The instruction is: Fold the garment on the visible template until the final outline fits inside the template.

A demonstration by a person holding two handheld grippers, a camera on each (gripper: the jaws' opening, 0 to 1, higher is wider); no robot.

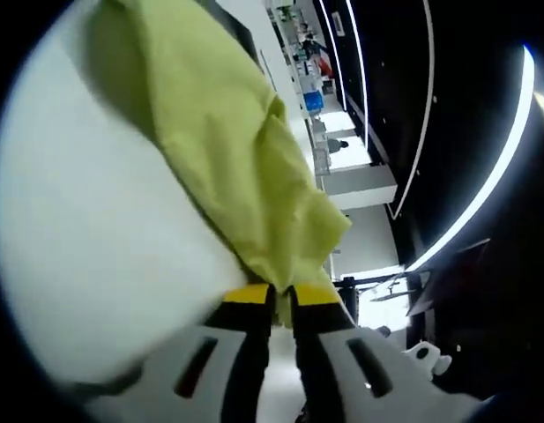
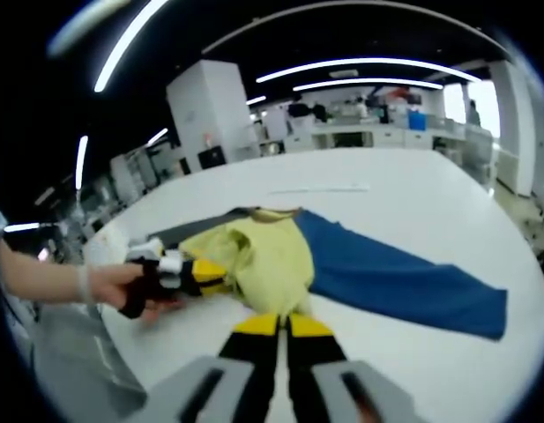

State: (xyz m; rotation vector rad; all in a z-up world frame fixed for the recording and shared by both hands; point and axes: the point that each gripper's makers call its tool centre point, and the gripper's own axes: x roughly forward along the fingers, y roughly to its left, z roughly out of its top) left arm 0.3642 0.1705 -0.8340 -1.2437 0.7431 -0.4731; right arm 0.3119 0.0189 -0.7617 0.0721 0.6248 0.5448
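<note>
Here, both tongs are pinching the garment (image 2: pixel 280 264) with jaws nearly closed: the left gripper (image 1: pixel 281 295) is lifting a yellow fold, the right gripper (image 2: pixel 282 324) its near edge. The right gripper view is showing the blue half lying flat on the white table (image 2: pixel 413 203), and a hand (image 2: pixel 122 286) reaching in level from the left.

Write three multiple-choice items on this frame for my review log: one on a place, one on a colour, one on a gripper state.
1. Where does the yellow and blue cloth garment lie?
A. on the white table
B. on the floor
C. over a chair

2. Which colour is the part that stretches away to the side?
A. red
B. blue
C. grey

3. How does the right gripper stand?
A. wide open, clear of the cloth
B. shut on yellow fabric
C. shut on a pen

Answers: 1 A, the garment is spread on the tabletop; 2 B, a long blue panel lies beside the yellow part; 3 B, yellow cloth sits pinched between its closed tips.
</note>
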